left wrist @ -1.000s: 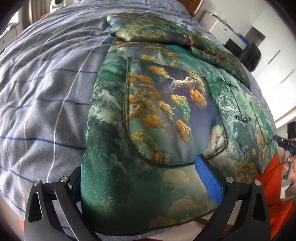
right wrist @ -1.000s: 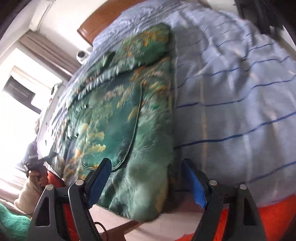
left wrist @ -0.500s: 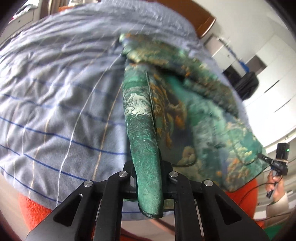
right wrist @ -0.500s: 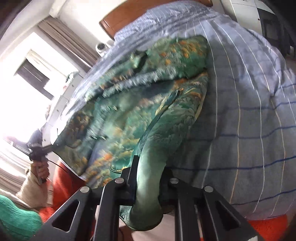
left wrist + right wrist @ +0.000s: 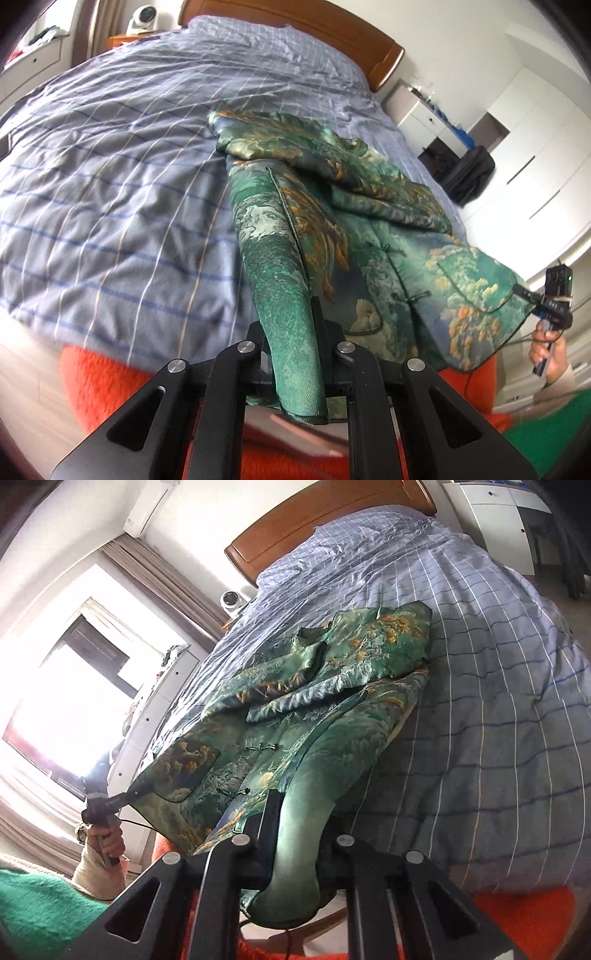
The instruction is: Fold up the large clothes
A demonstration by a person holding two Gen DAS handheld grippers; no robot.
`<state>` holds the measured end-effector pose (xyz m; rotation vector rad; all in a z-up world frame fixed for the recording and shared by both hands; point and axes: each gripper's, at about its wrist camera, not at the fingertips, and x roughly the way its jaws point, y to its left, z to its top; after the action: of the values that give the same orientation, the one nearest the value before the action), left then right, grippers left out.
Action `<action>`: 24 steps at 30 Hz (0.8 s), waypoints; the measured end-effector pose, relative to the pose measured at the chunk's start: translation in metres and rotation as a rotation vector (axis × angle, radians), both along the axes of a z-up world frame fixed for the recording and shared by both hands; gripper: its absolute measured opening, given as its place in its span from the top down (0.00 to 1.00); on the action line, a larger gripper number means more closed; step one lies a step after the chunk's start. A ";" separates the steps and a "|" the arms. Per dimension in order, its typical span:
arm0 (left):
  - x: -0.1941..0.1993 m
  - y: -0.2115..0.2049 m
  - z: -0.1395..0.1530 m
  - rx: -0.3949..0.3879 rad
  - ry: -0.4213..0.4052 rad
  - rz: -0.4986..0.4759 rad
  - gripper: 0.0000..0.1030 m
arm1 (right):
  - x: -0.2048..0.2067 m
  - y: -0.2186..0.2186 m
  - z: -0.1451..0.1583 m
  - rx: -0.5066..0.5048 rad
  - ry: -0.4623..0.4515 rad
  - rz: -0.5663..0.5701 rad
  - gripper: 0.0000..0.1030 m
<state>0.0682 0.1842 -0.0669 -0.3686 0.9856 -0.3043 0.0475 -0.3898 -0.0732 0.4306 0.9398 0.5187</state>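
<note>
A green brocade jacket [image 5: 369, 229] with gold cloud patterns and knot buttons lies on a blue checked bed [image 5: 110, 166]. My left gripper [image 5: 295, 354] is shut on one bottom corner of its hem and holds that corner up off the bed. In the right wrist view the same jacket [image 5: 314, 701] stretches away toward the headboard, and my right gripper [image 5: 299, 849] is shut on the other hem corner, lifted too. Each gripper shows in the other's view, far off: the right gripper [image 5: 535, 314] and the left gripper [image 5: 125, 797], pinching the hem. The sleeves lie folded across the chest.
A wooden headboard [image 5: 332, 37] bounds the bed's far end. White cabinets [image 5: 517, 147] and a dark bag [image 5: 469, 177] stand to one side, a bright window [image 5: 74, 701] to the other. An orange cover [image 5: 110, 380] hangs at the near bed edge. A person's hand [image 5: 107, 845] grips the handle.
Both grippers went from open around the hem to shut on it. Both then rose, pulling the two hem corners up off the bed.
</note>
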 end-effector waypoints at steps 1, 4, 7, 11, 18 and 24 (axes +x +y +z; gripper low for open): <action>-0.006 0.000 0.001 0.002 0.003 -0.003 0.90 | -0.006 -0.001 0.001 0.008 0.003 0.000 0.87; -0.030 0.002 0.017 -0.005 -0.009 -0.027 0.90 | -0.023 -0.001 0.002 0.041 0.022 0.008 0.88; -0.049 0.013 0.051 -0.085 -0.066 -0.024 0.90 | -0.042 -0.003 0.012 0.109 0.032 0.021 0.89; -0.039 0.036 0.096 -0.167 -0.193 0.028 0.90 | -0.042 -0.013 0.043 0.241 -0.038 0.015 0.89; 0.084 0.049 0.078 -0.180 -0.175 0.116 0.90 | 0.064 -0.027 0.058 0.235 -0.140 -0.034 0.89; 0.179 0.026 0.010 -0.085 -0.053 0.163 0.84 | 0.180 -0.023 -0.003 0.191 -0.036 -0.078 0.89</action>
<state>0.2467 0.2099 -0.0565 -0.5128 0.8865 -0.2076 0.2278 -0.4131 -0.0767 0.6258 0.8383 0.5455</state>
